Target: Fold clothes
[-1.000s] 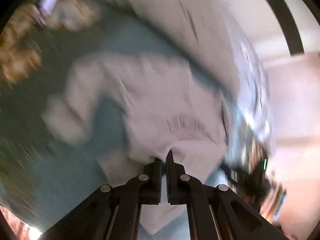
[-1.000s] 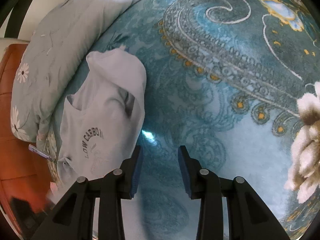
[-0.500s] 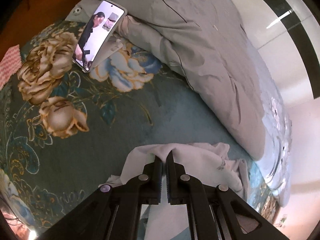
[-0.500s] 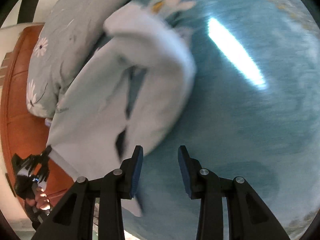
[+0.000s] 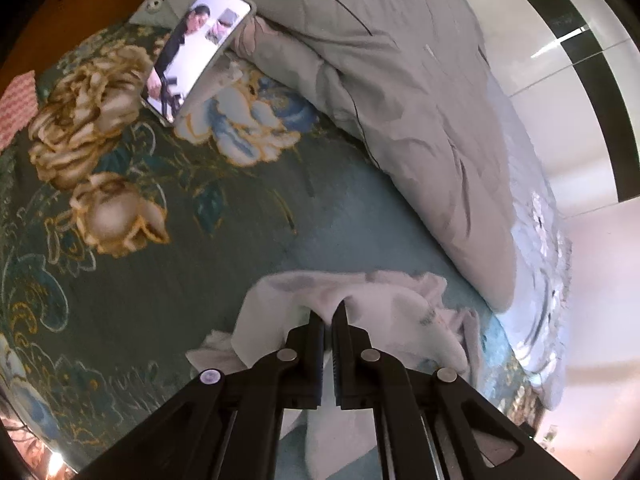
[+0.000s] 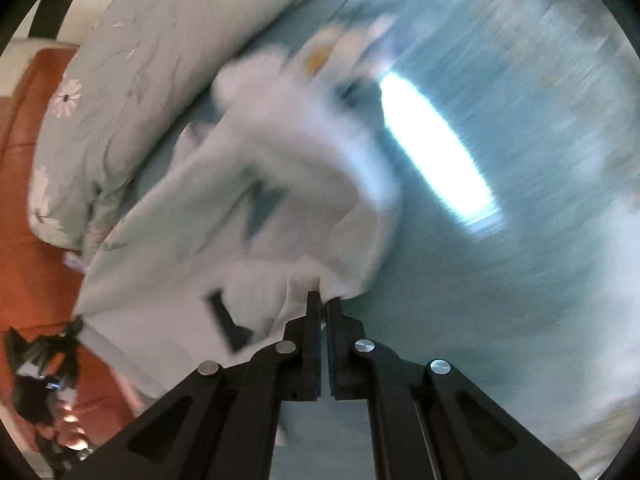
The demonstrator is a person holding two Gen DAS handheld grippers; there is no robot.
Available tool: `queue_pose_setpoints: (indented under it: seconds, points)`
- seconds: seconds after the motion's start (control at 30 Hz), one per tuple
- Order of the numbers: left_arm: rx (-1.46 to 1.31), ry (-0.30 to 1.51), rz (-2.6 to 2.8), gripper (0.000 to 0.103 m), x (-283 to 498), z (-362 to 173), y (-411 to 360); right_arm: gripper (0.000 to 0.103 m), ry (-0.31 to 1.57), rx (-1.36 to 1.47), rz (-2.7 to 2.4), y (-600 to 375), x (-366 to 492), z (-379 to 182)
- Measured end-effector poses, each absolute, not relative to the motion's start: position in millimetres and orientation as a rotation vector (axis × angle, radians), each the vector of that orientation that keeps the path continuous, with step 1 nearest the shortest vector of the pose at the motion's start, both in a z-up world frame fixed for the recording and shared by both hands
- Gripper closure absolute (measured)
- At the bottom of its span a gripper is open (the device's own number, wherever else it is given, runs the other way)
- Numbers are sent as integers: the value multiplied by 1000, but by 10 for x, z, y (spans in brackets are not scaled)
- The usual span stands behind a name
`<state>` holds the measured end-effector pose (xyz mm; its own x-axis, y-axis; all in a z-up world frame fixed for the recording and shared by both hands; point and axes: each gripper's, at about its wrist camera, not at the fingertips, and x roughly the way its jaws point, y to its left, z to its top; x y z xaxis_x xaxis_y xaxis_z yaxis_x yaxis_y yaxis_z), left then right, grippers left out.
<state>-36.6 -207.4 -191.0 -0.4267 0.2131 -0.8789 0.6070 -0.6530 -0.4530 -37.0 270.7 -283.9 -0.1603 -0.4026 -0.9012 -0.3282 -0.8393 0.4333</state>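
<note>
Pale white garment (image 6: 248,216), bunched and lifted off the bedspread

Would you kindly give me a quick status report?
Left hand-held gripper shut on white shirt. Right hand-held gripper shut on it too. Phone lies nearby.

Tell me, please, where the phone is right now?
In the left wrist view, the phone leans at upper left against the grey floral quilt, its lower end on the flowered bedspread.

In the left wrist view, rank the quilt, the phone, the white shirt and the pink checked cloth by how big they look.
1. quilt
2. shirt, though nearness to the camera enlarges it and the tool hides part
3. phone
4. pink cloth, cut off by the edge
</note>
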Motion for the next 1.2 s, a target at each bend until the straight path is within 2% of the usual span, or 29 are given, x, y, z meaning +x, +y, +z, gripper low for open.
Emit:
queue_pose_setpoints:
  seconds: [0.03,0.17,0.23,0.27,0.4,0.57,0.67,0.83,0.93,1.0,1.03,1.07,1.1,1.13,1.2]
  points:
    - [1523,1174,-2163,99,-337,-1927,-2041,101,-800,2010,-2244,2879,-368,-2731]
    - [1625,1353,-2114,99,-200,-2047,-1852,101,-227,2034,-2635,3657,-666,-2064]
    - [1704,1411,-2080,99,-112,-2124,-1698,101,-50,2023,-2748,4040,-689,-1880]
    - [1750,1435,-2063,99,-69,-2165,-1612,101,97,2014,-2821,4172,-914,-1846]
    - [1951,1477,-1964,99,145,-2384,-1153,101,253,2040,-2861,4260,-1112,-2169]
    - [2214,1446,-1824,99,398,-2722,-527,101,471,2183,-2814,4412,-916,-2484]
    - [2254,1400,-1820,99,417,-2813,-335,101,466,2243,-2847,4595,-819,-2409]
    - [2313,1343,-1856,98,332,-2799,-225,101,164,2375,-2793,4878,-856,-2583]
    - [2379,1217,-1904,85,278,-2683,-257,101,149,2399,-2752,4858,-833,-2665]
    - [2436,1116,-1929,69,259,-2600,-302,100,148,2399,-2741,4846,-795,-2673]
    - [2455,1073,-1948,68,250,-2540,-352,98,145,2398,-2734,4844,-769,-2672]
    - [2473,1029,-1966,66,240,-2480,-402,95,122,2395,-2722,4862,-704,-2637]
    - [2481,987,-1984,63,222,-2424,-447,85,81,2389,-2711,4879,-646,-2594]
    - [2477,922,-2017,62,171,-2352,-510,70,43,2382,-2701,4892,-585,-2546]
    - [2419,767,-2104,51,25,-2203,-712,59,-20,2351,-2710,4873,-444,-2383]
